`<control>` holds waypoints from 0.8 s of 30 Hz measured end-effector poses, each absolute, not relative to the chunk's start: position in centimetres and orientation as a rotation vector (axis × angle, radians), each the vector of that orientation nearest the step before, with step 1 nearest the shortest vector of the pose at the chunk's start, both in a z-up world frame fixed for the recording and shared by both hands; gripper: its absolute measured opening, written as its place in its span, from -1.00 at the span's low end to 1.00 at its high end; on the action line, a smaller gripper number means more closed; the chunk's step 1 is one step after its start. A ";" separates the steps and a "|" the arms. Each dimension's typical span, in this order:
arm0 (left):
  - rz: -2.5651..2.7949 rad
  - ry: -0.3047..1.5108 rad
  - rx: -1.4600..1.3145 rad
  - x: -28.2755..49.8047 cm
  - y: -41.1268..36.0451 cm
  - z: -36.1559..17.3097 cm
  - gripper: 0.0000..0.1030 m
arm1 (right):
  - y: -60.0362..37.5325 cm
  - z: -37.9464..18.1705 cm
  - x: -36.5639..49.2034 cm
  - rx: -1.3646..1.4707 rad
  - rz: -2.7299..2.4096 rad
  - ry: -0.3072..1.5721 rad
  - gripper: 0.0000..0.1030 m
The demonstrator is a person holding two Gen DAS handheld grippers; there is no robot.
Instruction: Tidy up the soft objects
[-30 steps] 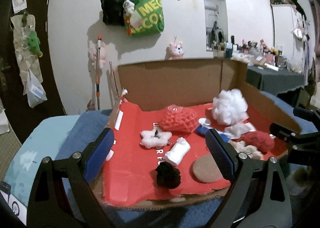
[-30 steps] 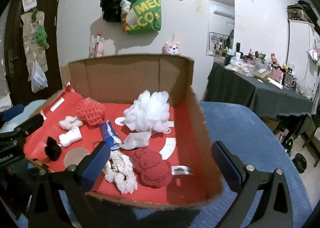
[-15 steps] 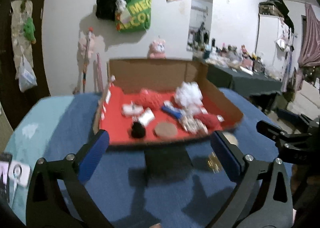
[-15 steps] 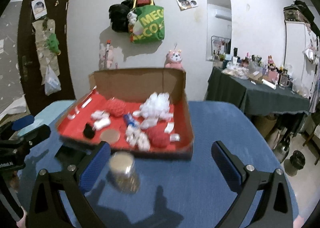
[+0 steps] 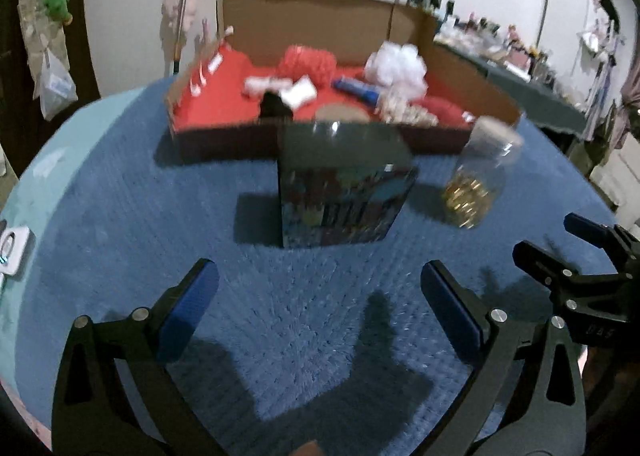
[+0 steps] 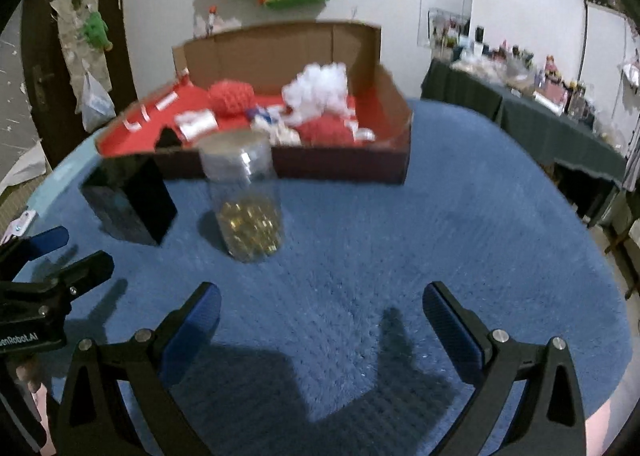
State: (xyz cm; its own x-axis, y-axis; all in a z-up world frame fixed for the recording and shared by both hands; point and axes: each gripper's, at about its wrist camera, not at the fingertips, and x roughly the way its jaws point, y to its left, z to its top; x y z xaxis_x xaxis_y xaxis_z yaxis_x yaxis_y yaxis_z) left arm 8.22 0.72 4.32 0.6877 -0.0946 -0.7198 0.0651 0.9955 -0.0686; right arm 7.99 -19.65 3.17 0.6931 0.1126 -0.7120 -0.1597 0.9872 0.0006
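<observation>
A cardboard tray with a red lining (image 5: 192,96) (image 6: 400,124) stands at the far side of the blue table and holds several soft objects: a white pouf (image 5: 396,66) (image 6: 320,86), a red-orange mesh ball (image 5: 306,60) (image 6: 232,94), a dark red ball (image 6: 324,128), a black pompom (image 5: 274,104), white pieces and a round tan pad (image 5: 340,112). My left gripper (image 5: 320,288) is open and empty, low over the table, well short of the tray. My right gripper (image 6: 322,312) is open and empty, likewise short of the tray.
A dark printed box (image 5: 344,184) (image 6: 128,200) and a clear jar with gold pieces (image 5: 480,176) (image 6: 246,200) stand on the blue fuzzy cloth (image 6: 400,240) in front of the tray. A cluttered dark table (image 6: 540,112) stands at the right.
Both grippers have pulled back from the tray toward the near side of the table. The box and the jar have come into view. Both stay open and empty.
</observation>
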 end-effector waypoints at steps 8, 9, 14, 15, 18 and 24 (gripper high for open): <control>-0.004 0.884 0.013 9.2 0.1 2.0 1.00 | -19.9 0.8 8.9 -0.062 0.134 0.849 1.00; -0.002 0.886 0.010 9.2 0.1 2.0 1.00 | -19.9 0.8 8.9 -0.061 0.134 0.850 1.00; 0.006 0.882 0.011 9.2 0.0 2.0 1.00 | -19.9 0.7 8.8 -0.063 0.132 0.849 1.00; 0.008 0.882 0.012 9.3 0.0 2.0 1.00 | -19.9 0.6 8.7 -0.063 0.130 0.848 1.00; 0.010 0.882 0.006 9.5 0.1 1.9 1.00 | -19.9 0.7 8.8 -0.064 0.127 0.847 1.00; 0.010 0.878 0.006 9.6 0.0 1.9 1.00 | -19.8 0.8 8.9 -0.062 0.125 0.847 1.00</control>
